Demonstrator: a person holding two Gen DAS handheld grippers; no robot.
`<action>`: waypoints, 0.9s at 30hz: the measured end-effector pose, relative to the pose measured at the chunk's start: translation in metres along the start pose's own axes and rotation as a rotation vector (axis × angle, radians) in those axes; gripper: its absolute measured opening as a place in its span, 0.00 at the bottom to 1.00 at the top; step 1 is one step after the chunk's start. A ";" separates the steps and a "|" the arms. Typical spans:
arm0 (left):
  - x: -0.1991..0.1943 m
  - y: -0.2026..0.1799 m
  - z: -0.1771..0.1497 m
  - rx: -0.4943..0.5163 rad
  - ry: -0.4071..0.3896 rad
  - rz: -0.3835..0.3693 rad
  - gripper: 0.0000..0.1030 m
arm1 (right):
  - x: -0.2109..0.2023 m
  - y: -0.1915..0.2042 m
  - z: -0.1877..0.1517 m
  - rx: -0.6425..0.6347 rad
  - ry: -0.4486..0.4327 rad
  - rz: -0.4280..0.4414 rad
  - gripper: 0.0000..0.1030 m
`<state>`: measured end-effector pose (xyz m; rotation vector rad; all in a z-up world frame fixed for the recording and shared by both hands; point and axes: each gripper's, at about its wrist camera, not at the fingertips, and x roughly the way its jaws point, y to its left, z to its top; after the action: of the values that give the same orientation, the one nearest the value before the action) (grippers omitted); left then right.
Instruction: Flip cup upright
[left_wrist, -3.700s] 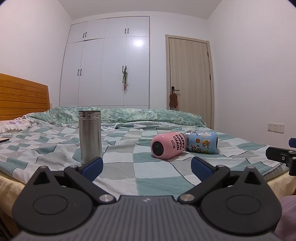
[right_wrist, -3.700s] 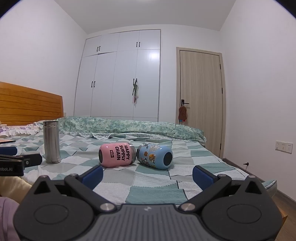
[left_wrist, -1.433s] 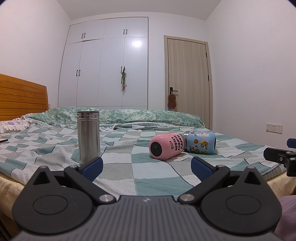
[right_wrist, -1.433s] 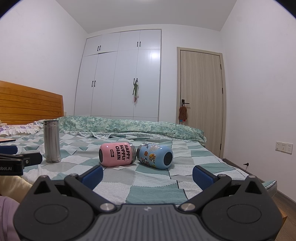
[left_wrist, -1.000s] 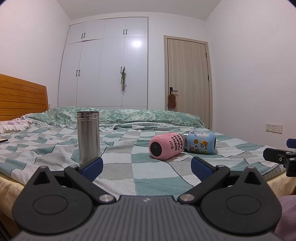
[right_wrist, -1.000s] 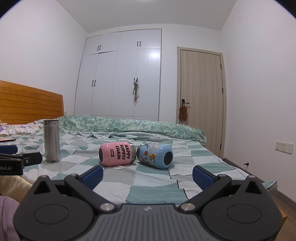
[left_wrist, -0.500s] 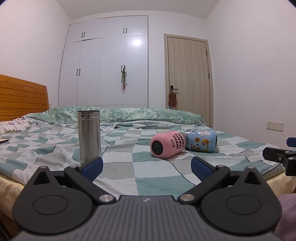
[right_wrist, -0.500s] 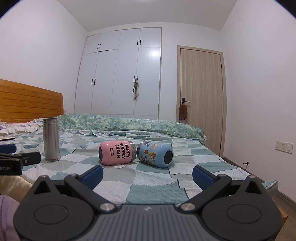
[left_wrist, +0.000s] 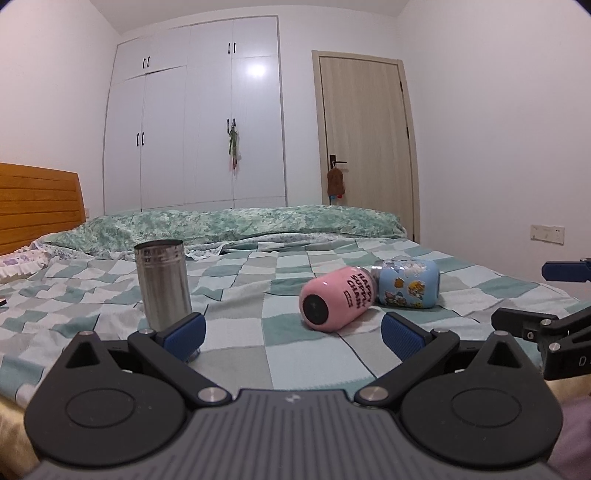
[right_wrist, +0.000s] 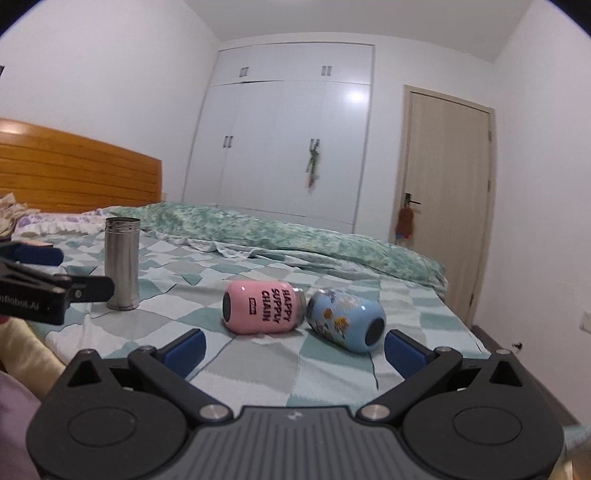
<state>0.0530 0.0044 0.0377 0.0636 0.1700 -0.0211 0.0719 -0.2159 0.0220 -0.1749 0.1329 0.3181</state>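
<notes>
On the bed (left_wrist: 236, 291) in front of me, covered with a green and white checked quilt, three cups are sitting. I am holding my left tongs (left_wrist: 291, 332) low at the near edge of the bed, with both blue pads spread wide apart and nothing between them. I am holding my right tongs (right_wrist: 293, 345) in the same way, wide open and empty, a little to the right of the left ones; from the left camera I am seeing their black fingers at the right border (left_wrist: 543, 325), and from the right camera the left tongs are showing at the left border (right_wrist: 55, 291).

The pink cup (left_wrist: 338, 299) with the words "HAPPY SUPPLY CHAIN" is lying on its side near the middle of the quilt, its dark round base pointing toward my left tongs. In the right view (right_wrist: 264, 308) its metal neck is pointing to the right. The blue cup (left_wrist: 410, 282) with cartoon pictures is also lying on its side, just beside the pink one, and their neck ends are meeting or nearly touching; I cannot tell which. In the right view (right_wrist: 347, 325) its dark base is facing my right tongs.

The steel cup (left_wrist: 162, 284) is standing upright, well apart from the other two, close in front of the left pad of my left tongs. Its open mouth is up.

Behind the bed, a white wardrobe (left_wrist: 199, 118) and a wooden door (left_wrist: 365, 147) are standing against the far wall, and a wooden headboard (right_wrist: 74, 181) is on the left.
</notes>
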 end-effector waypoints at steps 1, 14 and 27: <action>0.005 0.002 0.003 -0.001 0.004 0.000 1.00 | 0.006 0.000 0.004 -0.013 0.003 0.008 1.00; 0.076 0.008 0.032 0.026 0.068 0.009 1.00 | 0.111 -0.007 0.048 -0.265 0.093 0.145 1.00; 0.142 0.010 0.038 0.030 0.220 0.010 1.00 | 0.198 0.017 0.055 -0.780 0.120 0.292 0.99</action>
<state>0.2001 0.0098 0.0516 0.0963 0.3895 -0.0070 0.2585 -0.1307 0.0426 -0.9540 0.1482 0.6421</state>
